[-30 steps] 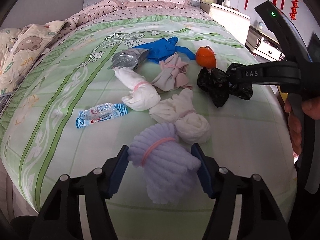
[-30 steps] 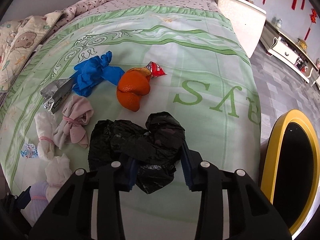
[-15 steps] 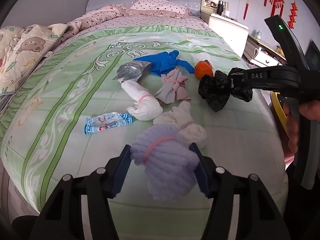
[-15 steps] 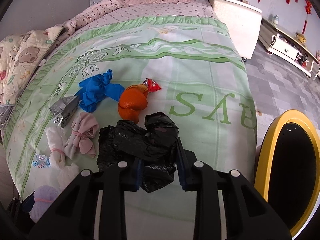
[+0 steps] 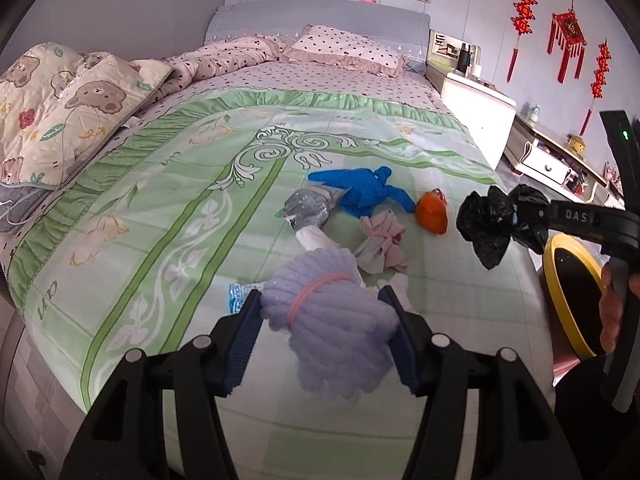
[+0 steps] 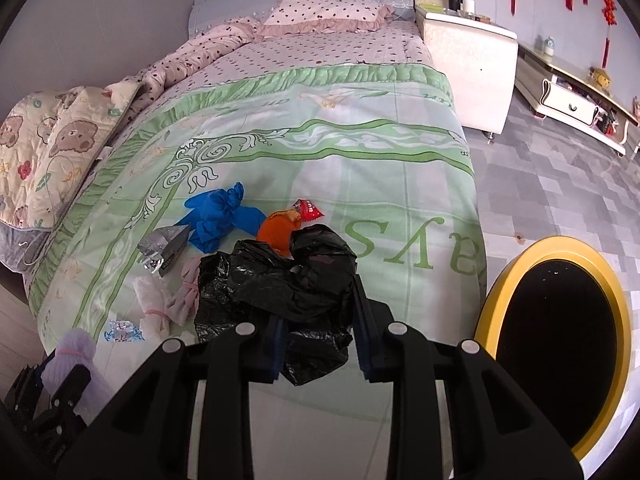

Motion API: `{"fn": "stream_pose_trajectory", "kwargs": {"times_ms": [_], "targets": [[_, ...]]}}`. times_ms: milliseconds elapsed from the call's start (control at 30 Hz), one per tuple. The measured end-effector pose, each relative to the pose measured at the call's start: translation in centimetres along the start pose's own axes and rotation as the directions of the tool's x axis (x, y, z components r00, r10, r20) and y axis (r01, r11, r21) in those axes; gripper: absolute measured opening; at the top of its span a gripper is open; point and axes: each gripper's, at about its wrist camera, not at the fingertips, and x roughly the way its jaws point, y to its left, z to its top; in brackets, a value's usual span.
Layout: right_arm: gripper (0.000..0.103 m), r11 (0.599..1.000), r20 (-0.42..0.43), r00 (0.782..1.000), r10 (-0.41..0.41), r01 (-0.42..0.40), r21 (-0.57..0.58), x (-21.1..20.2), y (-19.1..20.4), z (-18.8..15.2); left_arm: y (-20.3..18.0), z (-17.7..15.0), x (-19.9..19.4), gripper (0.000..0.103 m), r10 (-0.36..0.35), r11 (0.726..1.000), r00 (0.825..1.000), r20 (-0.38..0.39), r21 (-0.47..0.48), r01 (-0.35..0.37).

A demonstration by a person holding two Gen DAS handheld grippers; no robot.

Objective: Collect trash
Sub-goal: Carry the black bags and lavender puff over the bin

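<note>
The bed (image 5: 168, 216) carried the remaining litter, and the yellow-rimmed bin (image 6: 552, 248) stood on the floor just off its right edge, so both loads probably had to cross that edge. The black bag (image 6: 288, 280) hung crumpled in the right gripper (image 6: 320, 344), whose pads pinched only a fold of it, with loose flaps sagging below; thin film like that could slide out of the grip, or a flap could catch the bin's rim and leave the bag draped outside. The lilac bundle (image 5: 332, 312), tied with a pink band, sat squeezed between the pads of the left gripper (image 5: 320, 340), clear of the bed. It looked soft and springy, so it might squirm out if the grip eased, dropping back among the pieces below. It was also the farther load from the bin, and reaching across risked the two grippers colliding. Smaller pieces remained on the bed: blue glove (image 5: 364, 192), silver wrapper (image 5: 308, 208), orange peel (image 5: 432, 216), pink rag (image 5: 380, 244), easily overlooked.
</note>
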Motion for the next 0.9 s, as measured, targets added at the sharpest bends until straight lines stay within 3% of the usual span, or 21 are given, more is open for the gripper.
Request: {"fn": "stream_pose_trajectory", "kwargs": {"times_ms": [467,900], "targets": [[0.027,1.0,0.087,0.996,0.008,-0.008,-0.002,-8.0,-3.6,1.2,-1.2,4.8,-4.8,0.056,-0.014,1.0,0.993,0.121,0.025,0.012],[0.027,0.996,0.173,0.982,-0.08,0.071,0.058,-14.1,-11.8,1.9,-9.6,8.5,-5.4,0.056,-0.12,0.987,0.982,0.147,0.128,0.101]]}}
